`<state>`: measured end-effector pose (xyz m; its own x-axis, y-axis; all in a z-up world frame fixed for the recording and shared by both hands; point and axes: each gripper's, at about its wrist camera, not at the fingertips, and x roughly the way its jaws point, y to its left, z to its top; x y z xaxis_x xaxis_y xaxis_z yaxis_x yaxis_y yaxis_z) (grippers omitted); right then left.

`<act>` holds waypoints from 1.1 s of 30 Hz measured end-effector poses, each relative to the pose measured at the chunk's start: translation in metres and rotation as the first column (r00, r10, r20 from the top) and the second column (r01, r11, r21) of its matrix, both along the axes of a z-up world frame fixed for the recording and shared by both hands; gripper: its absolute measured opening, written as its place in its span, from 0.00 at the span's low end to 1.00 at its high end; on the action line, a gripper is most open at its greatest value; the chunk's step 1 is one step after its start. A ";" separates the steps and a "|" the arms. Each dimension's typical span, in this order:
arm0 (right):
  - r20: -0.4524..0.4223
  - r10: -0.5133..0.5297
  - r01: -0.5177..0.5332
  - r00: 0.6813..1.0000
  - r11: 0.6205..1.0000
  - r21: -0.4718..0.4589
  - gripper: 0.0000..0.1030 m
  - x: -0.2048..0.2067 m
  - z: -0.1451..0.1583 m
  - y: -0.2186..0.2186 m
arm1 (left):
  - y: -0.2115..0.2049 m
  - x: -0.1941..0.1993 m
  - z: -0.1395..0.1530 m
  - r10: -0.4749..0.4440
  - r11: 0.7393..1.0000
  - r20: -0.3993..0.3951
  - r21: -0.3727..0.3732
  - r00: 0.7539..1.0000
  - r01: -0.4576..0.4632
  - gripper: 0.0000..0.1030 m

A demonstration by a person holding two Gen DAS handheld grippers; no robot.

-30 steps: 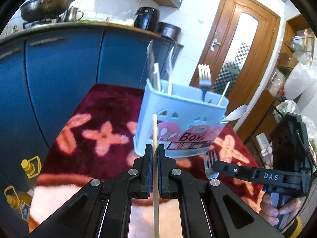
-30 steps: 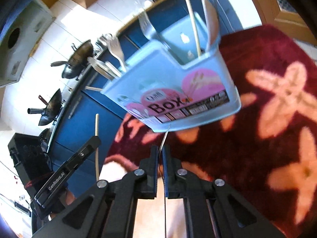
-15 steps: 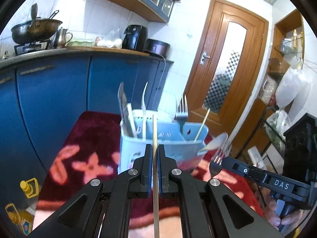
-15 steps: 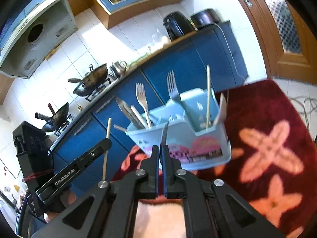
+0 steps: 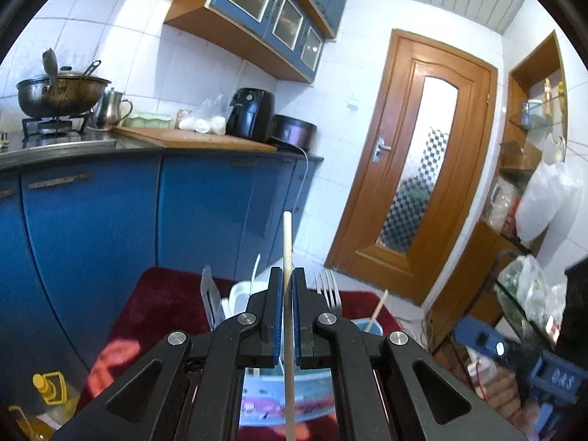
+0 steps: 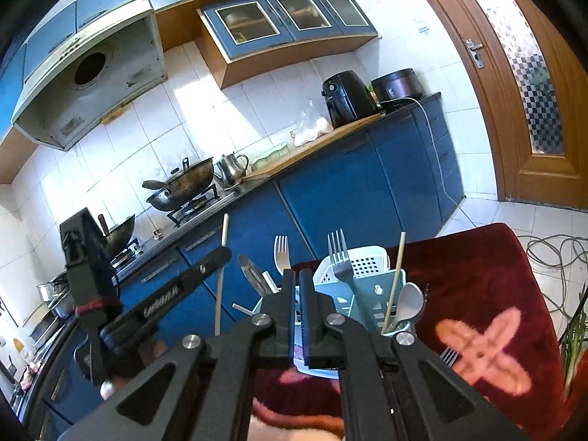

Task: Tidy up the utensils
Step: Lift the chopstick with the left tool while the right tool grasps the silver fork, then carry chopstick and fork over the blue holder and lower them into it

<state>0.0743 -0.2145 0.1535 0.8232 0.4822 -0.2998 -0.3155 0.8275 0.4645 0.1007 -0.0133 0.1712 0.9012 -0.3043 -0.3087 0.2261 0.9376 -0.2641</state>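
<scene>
Left gripper (image 5: 287, 286) pinches a chopstick (image 5: 287, 242); only the right wrist view shows the right gripper (image 6: 297, 286) nearly closed, contents indiscernible.

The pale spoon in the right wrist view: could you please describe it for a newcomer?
On the dark red flowered cloth stands a pale blue plastic utensil caddy. At its right end sits the pale grey spoon, the only rounded bowl there.

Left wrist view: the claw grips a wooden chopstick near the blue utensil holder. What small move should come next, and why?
Probably ease the left claw forward and down toward the compartment of the holder where another chopstick stands. The held chopstick is clamped upright, and its lower end is not yet inside the holder.
</scene>
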 end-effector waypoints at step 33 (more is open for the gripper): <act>-0.383 -0.121 0.118 0.916 0.993 -0.031 0.22 0.034 -0.140 -0.054 | -0.013 0.060 -0.034 0.309 0.948 0.194 0.016 0.931 -0.318 0.04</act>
<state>0.1083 -0.2682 0.0139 0.6957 0.3840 -0.6071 -0.0132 0.8519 0.5236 0.1610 -0.0264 0.1368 0.9910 0.0140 -0.1328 -0.0407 0.9788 -0.2006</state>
